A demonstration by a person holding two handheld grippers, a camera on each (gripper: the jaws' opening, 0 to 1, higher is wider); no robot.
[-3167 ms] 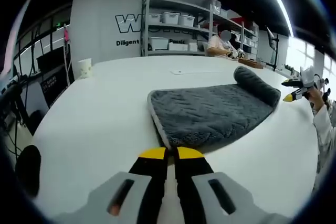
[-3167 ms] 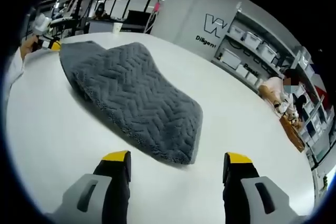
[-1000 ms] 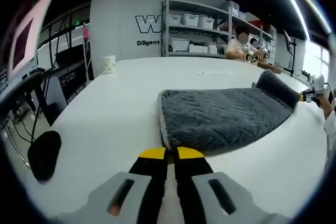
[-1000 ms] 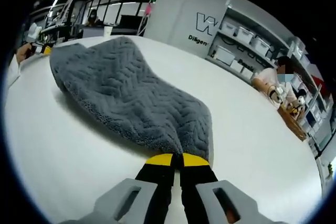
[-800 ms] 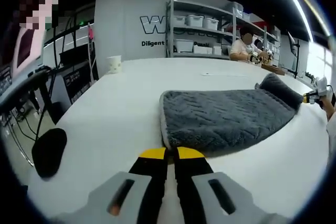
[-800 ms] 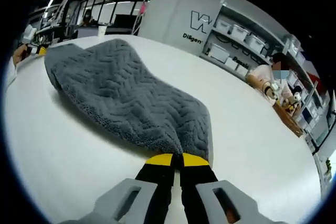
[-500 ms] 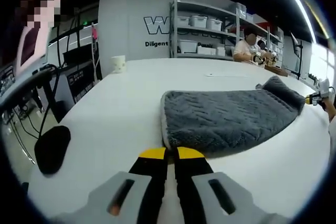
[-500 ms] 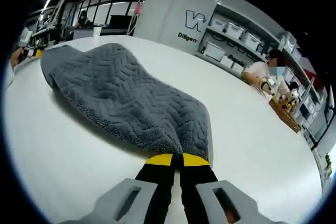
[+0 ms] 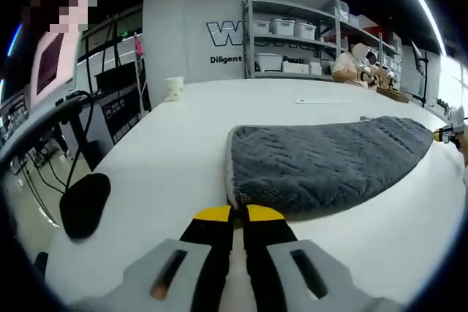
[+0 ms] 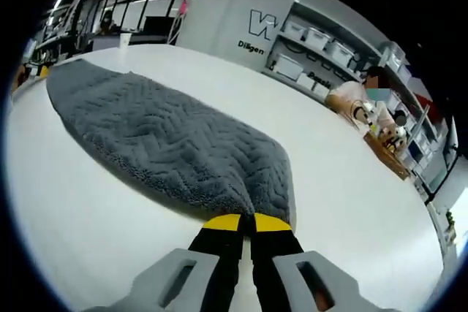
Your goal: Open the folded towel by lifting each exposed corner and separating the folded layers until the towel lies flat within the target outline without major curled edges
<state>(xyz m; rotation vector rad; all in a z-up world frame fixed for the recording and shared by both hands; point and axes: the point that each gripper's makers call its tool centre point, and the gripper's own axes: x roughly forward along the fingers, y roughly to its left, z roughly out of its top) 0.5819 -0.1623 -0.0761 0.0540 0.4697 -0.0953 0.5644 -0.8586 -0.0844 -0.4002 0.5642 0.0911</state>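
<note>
The grey towel [image 9: 322, 162] lies stretched out on the white surface [image 9: 168, 158], and everything about the next move turns on its long axis: it runs straight from one tool to the other. The left tool [image 9: 238, 215] has its yellow-tipped jaws pressed together on the towel's near pale-trimmed corner, and from there the cloth runs away toward the far end, where the other tool's yellow tip and a bit of the person's hand show at the towel's far corner. The right tool [image 10: 240, 223], jaws likewise pinched shut on the opposite corner, has the towel [image 10: 168, 147] running away from it toward the left tool's end.

So each tool holds one end of the same long edge, neither nearer the middle than the other. My guess is the cloth is close to fully opened along that axis; it looks taut and fairly flat between the two grips, though I cannot tell whether a folded layer remains underneath. I see no target outline on the surface near the towel. Beyond the towel stand a paper cup [image 9: 174, 88] and shelving [image 9: 292, 38].
</note>
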